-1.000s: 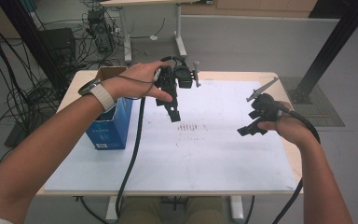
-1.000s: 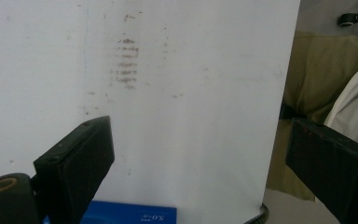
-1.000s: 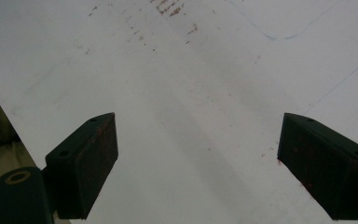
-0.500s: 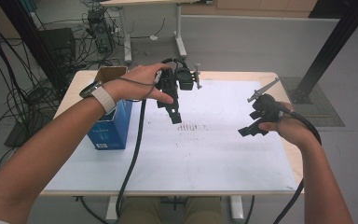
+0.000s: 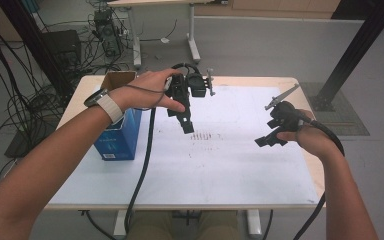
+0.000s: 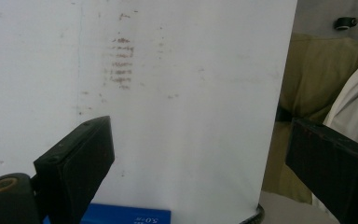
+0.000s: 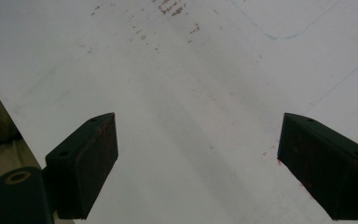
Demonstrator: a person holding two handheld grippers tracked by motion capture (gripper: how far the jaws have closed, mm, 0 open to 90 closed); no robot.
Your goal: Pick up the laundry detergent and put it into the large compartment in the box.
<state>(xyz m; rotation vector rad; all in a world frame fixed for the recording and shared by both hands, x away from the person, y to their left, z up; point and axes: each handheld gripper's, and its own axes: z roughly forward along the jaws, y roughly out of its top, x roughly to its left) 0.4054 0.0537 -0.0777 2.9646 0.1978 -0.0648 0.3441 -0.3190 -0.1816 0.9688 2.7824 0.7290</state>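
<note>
My left gripper (image 5: pixel 187 125) hangs over the back middle of the table, held by a hand with a watch on its wrist. Its jaws point down and toward the person. In the left gripper view the left gripper (image 6: pixel 205 161) is open wide with nothing between its pads. My right gripper (image 5: pixel 269 141) hovers over the right side of the table. Seen in its own view, the right gripper (image 7: pixel 198 163) is open over bare white sheet. A patch of reddish marks (image 5: pixel 205 136) lies on the sheet between the two grippers.
A white sheet (image 5: pixel 205 175) covers the wooden table. A blue box (image 5: pixel 116 137) with an open top stands at the left, and its edge (image 6: pixel 130 215) shows below my left jaws. Cables trail from both grippers over the front edge. Another table and cable clutter stand behind.
</note>
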